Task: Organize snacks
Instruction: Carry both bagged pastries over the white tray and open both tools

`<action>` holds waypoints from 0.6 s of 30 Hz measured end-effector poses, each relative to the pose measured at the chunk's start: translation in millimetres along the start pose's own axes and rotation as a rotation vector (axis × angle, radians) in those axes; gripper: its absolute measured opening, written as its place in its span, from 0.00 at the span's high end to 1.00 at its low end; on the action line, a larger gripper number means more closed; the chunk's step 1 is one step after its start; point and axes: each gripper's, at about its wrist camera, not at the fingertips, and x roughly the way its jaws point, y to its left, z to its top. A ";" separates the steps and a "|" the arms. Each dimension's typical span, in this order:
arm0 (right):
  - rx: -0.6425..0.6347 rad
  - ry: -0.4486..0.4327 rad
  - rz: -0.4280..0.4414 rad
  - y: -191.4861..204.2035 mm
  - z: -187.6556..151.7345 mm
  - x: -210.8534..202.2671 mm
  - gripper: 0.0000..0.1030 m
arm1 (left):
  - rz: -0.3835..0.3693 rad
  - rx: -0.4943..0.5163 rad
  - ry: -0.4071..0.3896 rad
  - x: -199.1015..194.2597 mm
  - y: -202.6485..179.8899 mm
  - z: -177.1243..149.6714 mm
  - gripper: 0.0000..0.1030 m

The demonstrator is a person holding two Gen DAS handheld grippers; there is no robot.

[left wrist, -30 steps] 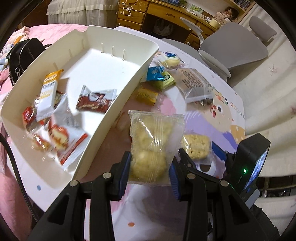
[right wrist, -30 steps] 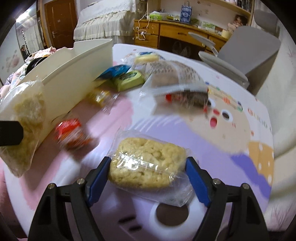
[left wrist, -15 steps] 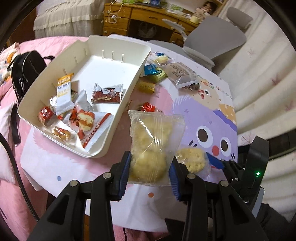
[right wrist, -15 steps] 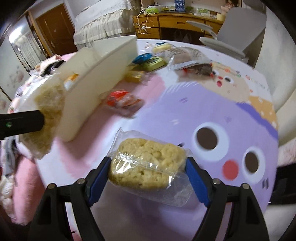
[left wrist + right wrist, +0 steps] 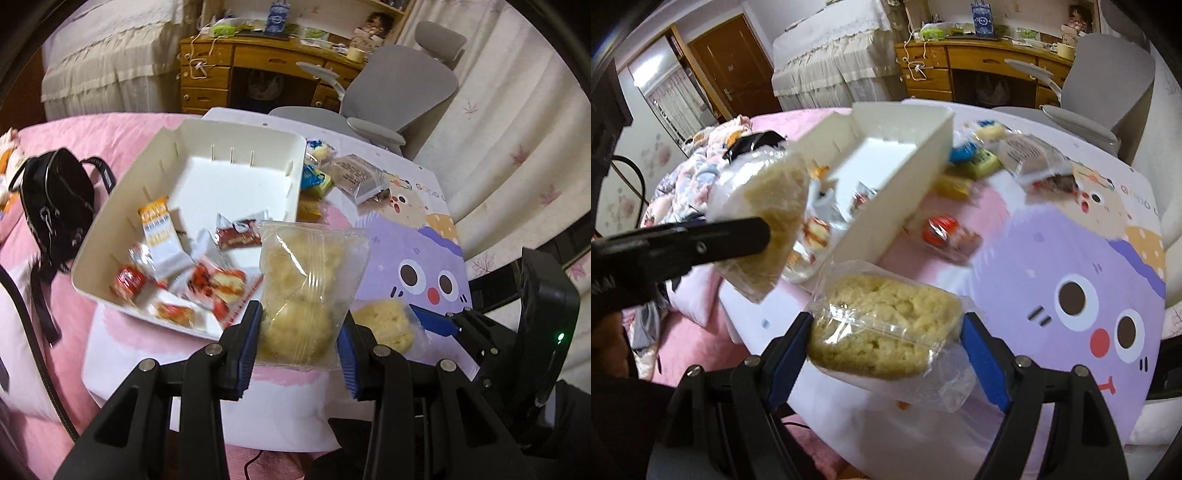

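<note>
You have a snack in each gripper and both are in the air above the table, so by the look of it you are in the carry step, between pick-up and drop-off. In the left wrist view your left gripper (image 5: 300,341) is clenched on a clear bag of pale round cakes (image 5: 308,291), its blue pads pressing the bag's lower half at the centre of the frame. In the right wrist view your right gripper (image 5: 886,347) has its jaws set wide but gripping the ends of a wrapped crumbly yellow cake (image 5: 882,326) at lower centre. The white bin (image 5: 207,206) sits in the middle left of the left wrist view, resting on the cartoon-printed table cover (image 5: 413,240), with several small packets already piled in its near end and its far end bare. More snacks lie outside it along its right wall, toward the upper middle. The next move likely calls for bringing each gripper over the bin's rim and lowering it before you let go, one at a time so the two do not collide. Aim for the bare far end, where the bulky bags should lie flat.
</note>
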 end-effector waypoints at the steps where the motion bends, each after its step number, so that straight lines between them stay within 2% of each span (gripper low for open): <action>1: 0.005 -0.013 0.000 6.0 3.8 -1.3 0.21 | -0.007 0.015 0.000 -2.2 4.7 3.6 0.64; 13: 0.069 -0.132 -0.011 55.2 54.0 3.3 0.21 | -0.053 0.143 -0.046 -25.5 63.9 56.3 0.64; 18: 0.118 -0.222 -0.010 67.9 74.7 5.2 0.21 | -0.063 0.171 -0.057 -24.7 92.3 79.2 0.64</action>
